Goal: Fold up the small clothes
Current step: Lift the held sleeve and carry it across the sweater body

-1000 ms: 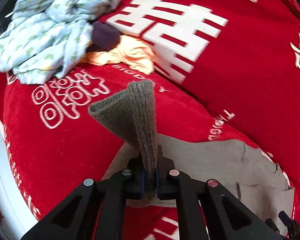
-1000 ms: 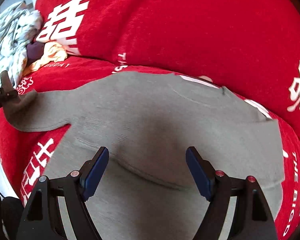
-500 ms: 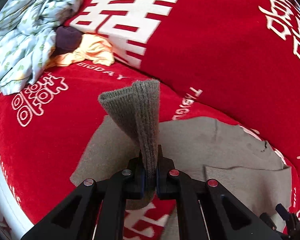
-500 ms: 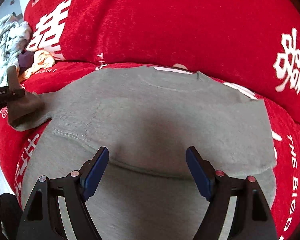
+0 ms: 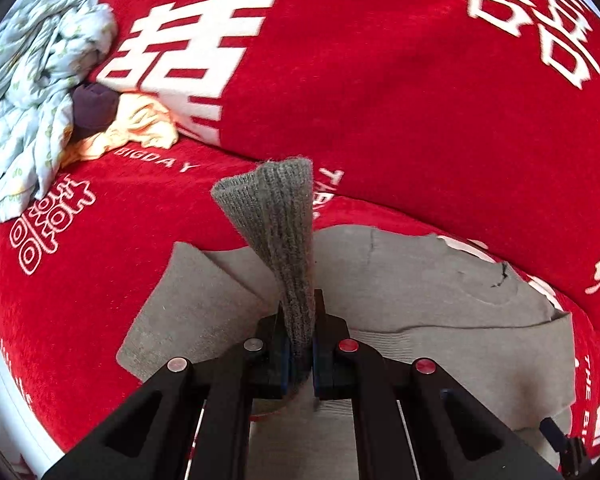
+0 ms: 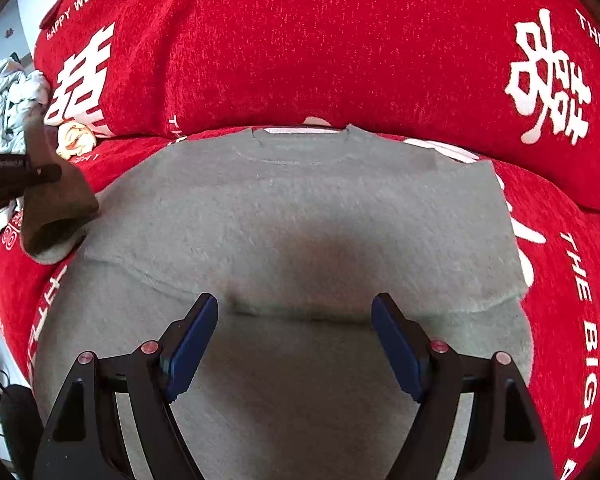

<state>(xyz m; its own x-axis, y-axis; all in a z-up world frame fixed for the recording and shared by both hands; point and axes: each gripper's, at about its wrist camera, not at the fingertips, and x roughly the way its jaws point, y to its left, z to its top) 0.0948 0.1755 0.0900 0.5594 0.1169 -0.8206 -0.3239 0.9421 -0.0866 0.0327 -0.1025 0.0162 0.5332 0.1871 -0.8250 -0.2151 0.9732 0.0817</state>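
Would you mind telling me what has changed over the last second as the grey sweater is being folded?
The left claw, shut on the ribbed sleeve cuff, has carried it inward, so the sleeve now doubles over the grey sweater at its shoulder. The right claw has drifted over the body, bringing the neckline nearer centre. Unchanged: the left grip, the right claw open and empty, and the pile of clothes on the red cover.

Grey knit sweater (image 6: pixel 300 216) flat on red cover, neck away; ribbed cuff (image 5: pixel 280 216) lifted.

right tool (image 6: pixel 294 332) gapes over grey sweater (image 6: pixel 300 216) — sleeve (image 6: pixel 56 208) seemingly pinched.
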